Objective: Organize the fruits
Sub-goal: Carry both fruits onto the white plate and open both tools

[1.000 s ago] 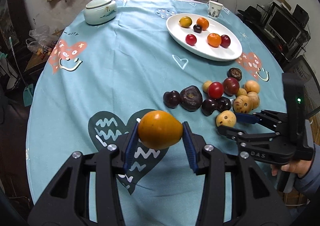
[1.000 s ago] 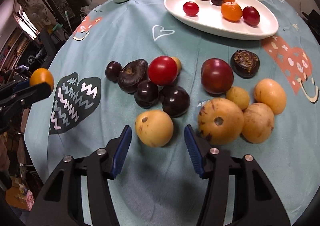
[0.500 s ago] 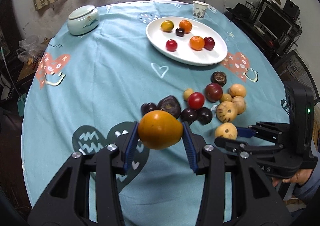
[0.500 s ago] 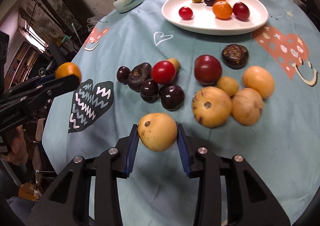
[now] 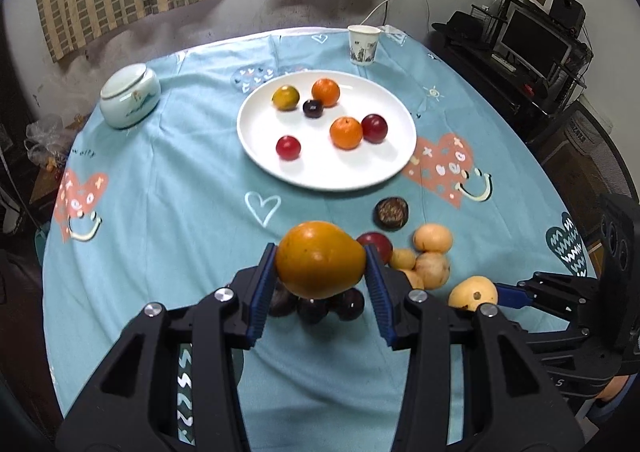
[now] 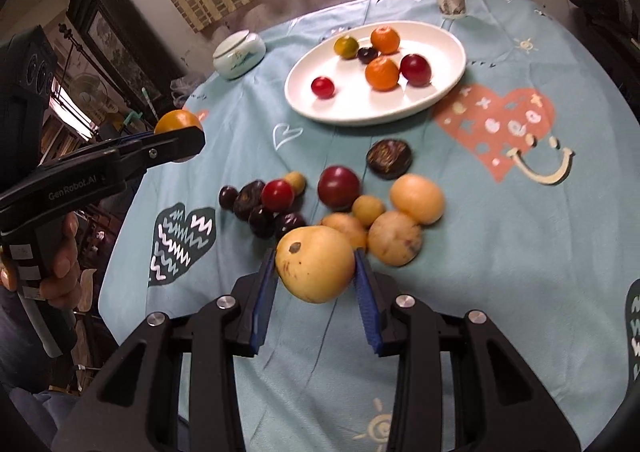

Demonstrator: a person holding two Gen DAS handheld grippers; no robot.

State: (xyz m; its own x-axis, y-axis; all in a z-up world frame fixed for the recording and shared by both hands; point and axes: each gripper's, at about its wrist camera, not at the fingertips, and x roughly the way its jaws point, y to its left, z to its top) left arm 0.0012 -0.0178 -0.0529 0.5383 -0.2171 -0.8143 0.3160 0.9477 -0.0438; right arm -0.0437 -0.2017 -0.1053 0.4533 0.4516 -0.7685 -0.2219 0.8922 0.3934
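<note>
You've got both tongs loaded — left tongs (image 5: 320, 270) clamped on the orange fruit (image 5: 320, 258), right tongs (image 6: 316, 272) squeezing the yellow fruit (image 6: 315, 263), both lifted off the bench (image 5: 168, 180). The white plate (image 5: 352, 172) sits upper centre with six fruits already — probably where these go.

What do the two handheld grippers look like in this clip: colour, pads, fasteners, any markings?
Both the left gripper and right gripper are matte black plastic linkages with silver screw heads and ribbed blue pads on the jaws. The left one's side reads "GenRobot.AI" in pale lettering, above a black pistol-style handle. A dark sleeve edge shows below that handle.
</note>
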